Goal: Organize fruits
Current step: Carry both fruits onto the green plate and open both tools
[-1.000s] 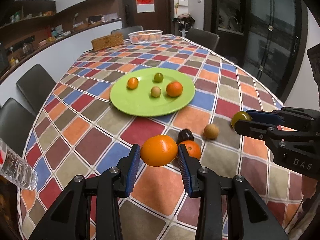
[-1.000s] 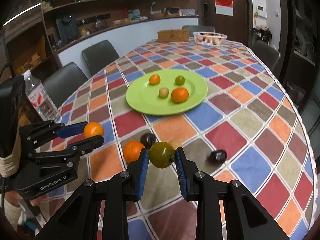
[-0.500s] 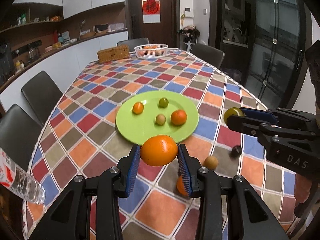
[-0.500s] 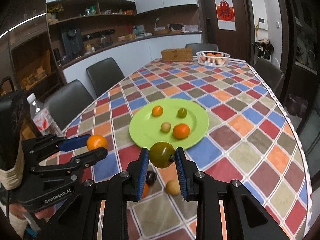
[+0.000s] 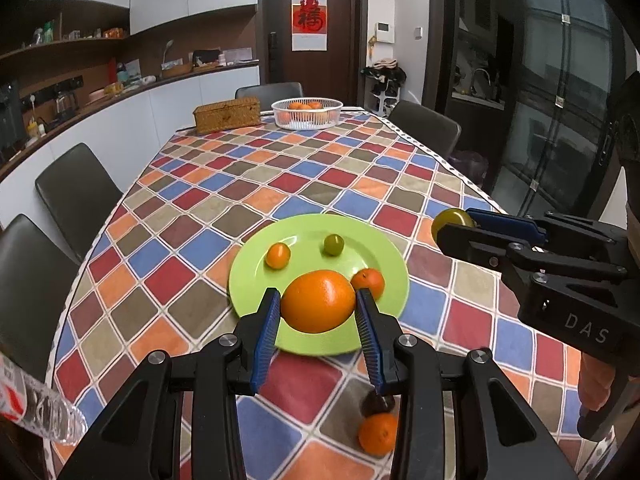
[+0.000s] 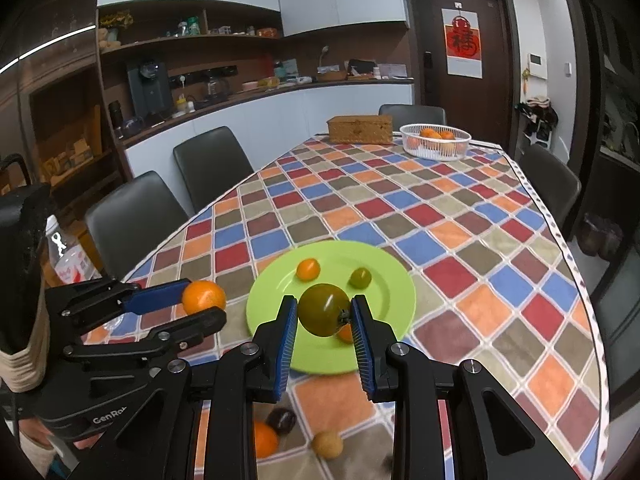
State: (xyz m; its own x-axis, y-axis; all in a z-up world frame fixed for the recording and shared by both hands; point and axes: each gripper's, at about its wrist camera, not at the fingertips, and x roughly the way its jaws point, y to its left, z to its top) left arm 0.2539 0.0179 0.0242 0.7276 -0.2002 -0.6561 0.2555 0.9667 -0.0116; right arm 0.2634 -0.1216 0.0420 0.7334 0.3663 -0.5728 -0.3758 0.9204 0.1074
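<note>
My left gripper (image 5: 318, 312) is shut on a large orange (image 5: 319, 300) and holds it in the air over the near part of the green plate (image 5: 376, 240). My right gripper (image 6: 325, 317) is shut on a green tomato (image 6: 322, 308), also raised over the plate (image 6: 272, 292). The plate holds a small orange (image 5: 278, 255), a small green fruit (image 5: 333, 244) and a tangerine (image 5: 370, 280). An orange (image 5: 378, 434) and a dark fruit (image 6: 282, 420) lie on the tablecloth below, with a brown round fruit (image 6: 327, 444) beside them.
A white basket of oranges (image 5: 306, 114) and a wicker box (image 5: 227, 114) stand at the table's far end. A water bottle (image 5: 36, 412) sticks in at the lower left. Dark chairs (image 5: 76, 188) surround the checked table (image 5: 280, 184).
Both grippers have risen and moved forward with their fruits, from low near the loose fruits to above the plate's near side. The loose fruits now lie below the fingers.
</note>
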